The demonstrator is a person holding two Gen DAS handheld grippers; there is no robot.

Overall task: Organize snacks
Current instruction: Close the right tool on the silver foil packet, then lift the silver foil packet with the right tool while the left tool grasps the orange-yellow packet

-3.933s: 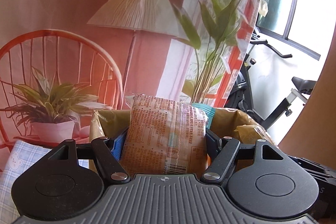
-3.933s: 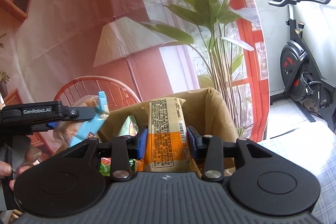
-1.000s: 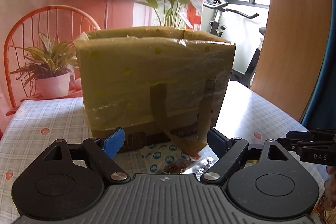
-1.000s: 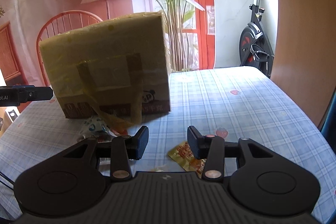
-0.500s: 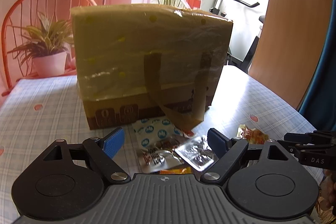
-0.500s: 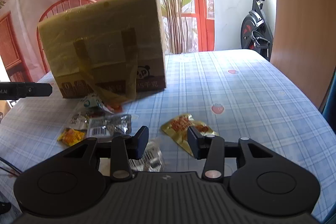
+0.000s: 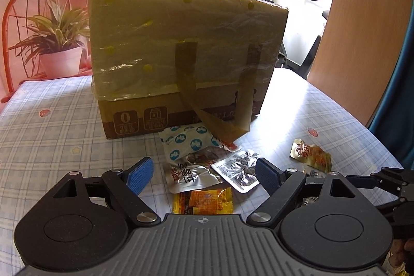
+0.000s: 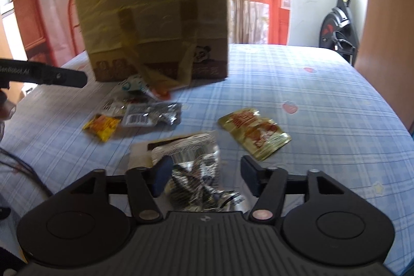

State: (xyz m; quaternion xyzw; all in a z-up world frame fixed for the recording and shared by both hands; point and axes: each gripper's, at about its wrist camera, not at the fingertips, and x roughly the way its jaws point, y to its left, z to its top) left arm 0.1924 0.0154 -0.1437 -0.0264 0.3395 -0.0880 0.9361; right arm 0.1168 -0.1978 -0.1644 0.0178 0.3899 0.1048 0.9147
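With our right hand-held gripper (image 8: 204,176) opening around the silver packet (image 8: 192,167) at lower centre, we should straddle it squarely before clamping; the left hand-held gripper (image 7: 204,175) gapes, holding nothing.

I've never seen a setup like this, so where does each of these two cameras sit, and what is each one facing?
Left wrist: rides on the left gripper, facing the cardboard box and snack packets; its open fingers show.
Right wrist: rides on the right gripper, jaws opening over a silver packet.
Shared: the box, the checked tablecloth, the gold packet.
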